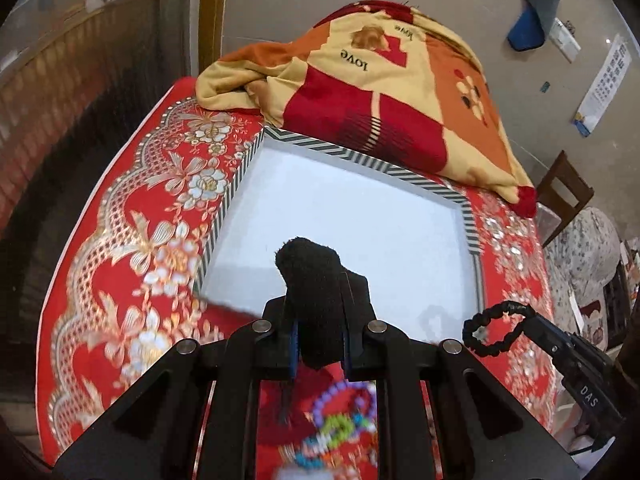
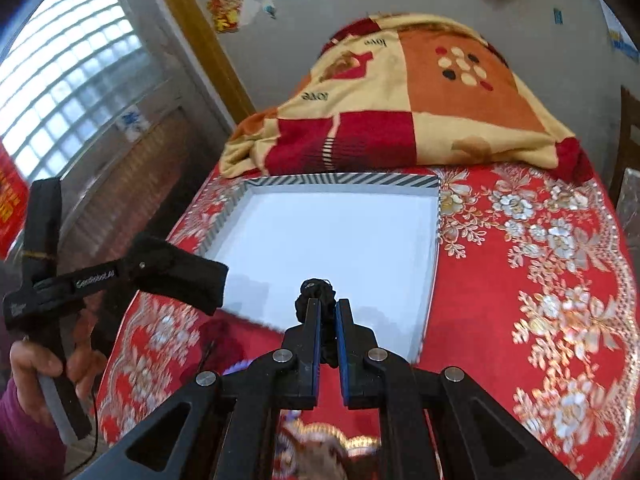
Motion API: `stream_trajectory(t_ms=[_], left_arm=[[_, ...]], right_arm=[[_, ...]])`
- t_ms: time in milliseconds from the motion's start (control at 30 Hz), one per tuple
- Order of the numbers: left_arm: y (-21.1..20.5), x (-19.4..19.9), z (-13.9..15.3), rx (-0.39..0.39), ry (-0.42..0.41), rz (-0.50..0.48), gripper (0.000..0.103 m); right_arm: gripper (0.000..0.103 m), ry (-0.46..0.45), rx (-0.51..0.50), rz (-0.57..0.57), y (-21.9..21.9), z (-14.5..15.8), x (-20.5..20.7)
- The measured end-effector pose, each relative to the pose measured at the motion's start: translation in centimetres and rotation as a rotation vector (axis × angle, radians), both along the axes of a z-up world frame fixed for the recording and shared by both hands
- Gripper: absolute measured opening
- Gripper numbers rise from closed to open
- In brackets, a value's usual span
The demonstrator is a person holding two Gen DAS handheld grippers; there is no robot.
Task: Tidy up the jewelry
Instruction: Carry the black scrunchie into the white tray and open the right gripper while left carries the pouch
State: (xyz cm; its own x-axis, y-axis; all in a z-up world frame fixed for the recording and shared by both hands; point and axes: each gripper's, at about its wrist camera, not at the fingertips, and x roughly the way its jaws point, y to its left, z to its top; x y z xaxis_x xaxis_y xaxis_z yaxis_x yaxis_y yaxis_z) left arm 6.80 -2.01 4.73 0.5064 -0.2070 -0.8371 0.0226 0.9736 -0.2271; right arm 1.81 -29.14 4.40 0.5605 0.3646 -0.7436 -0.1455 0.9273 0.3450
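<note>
A shallow white tray with a striped rim lies on the red floral cloth; it also shows in the right wrist view. My left gripper is shut on a black fuzzy band above the tray's near edge; it appears from the side in the right wrist view. My right gripper is shut on a black beaded bracelet, which hangs as a loop in the left wrist view. Colourful bead bracelets lie blurred on the cloth below my left gripper.
A folded red, orange and cream blanket lies just behind the tray. The red cloth spreads wide to the right. A wooden chair stands off the bed's right side. A window is at the left.
</note>
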Motion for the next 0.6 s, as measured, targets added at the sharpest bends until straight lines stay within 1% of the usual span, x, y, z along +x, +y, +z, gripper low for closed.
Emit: stream_trajectory(t_ms=[167,267,433,600], left_arm=[[0.3,3.1,-2.7,0.025,0.056,-0.001,0.014],[0.4,4.5,-4.4,0.038,0.086,0.003,0.014],[1.1,5.7,-6.7,0.062,0.135,0.018,0.014],[1.5,5.7,-8.0,0.069,0.169,0.023,0.014]], right_arm=[[0.007,0.083,0.010,-0.023,0.3,-3.3,3.8],[0.007,0.153,-0.008,-0.048,0.0,-5.7,5.4],[0.007,0.241,-0.074,-0.067,-0.6,-8.4,6.4],[0.007,0.294,-0.110,-0.053,-0.6,-9.5,6.3]])
